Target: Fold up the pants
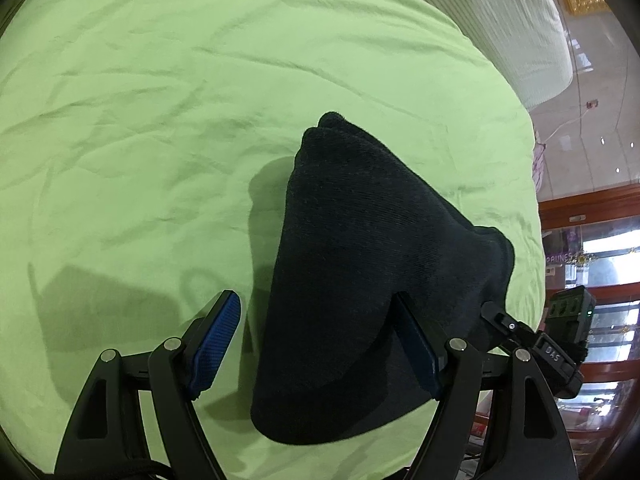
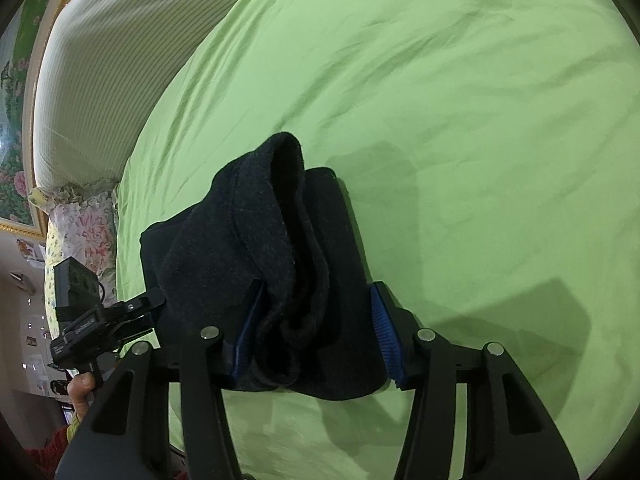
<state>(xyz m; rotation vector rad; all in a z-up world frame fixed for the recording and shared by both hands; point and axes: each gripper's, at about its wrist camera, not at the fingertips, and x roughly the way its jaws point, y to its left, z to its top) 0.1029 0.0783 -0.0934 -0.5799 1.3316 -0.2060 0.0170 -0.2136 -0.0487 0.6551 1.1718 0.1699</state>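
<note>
Now, pants (image 1: 360, 264): black, bunched up on the green sheet (image 1: 160, 120), near the bed's edge.
Left gripper (image 1: 316, 328): wide open, only its right pad touched the pants.
Right gripper (image 2: 316, 320): half open, cloth between both pads; squeeze unclear.
Far off: striped pillow (image 2: 120, 60).

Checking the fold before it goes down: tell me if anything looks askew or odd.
The black pants hang as a bunched, uneven bundle over the green sheet, with one rolled edge gaping open at the top. Layers are not aligned. No damage shows.
</note>
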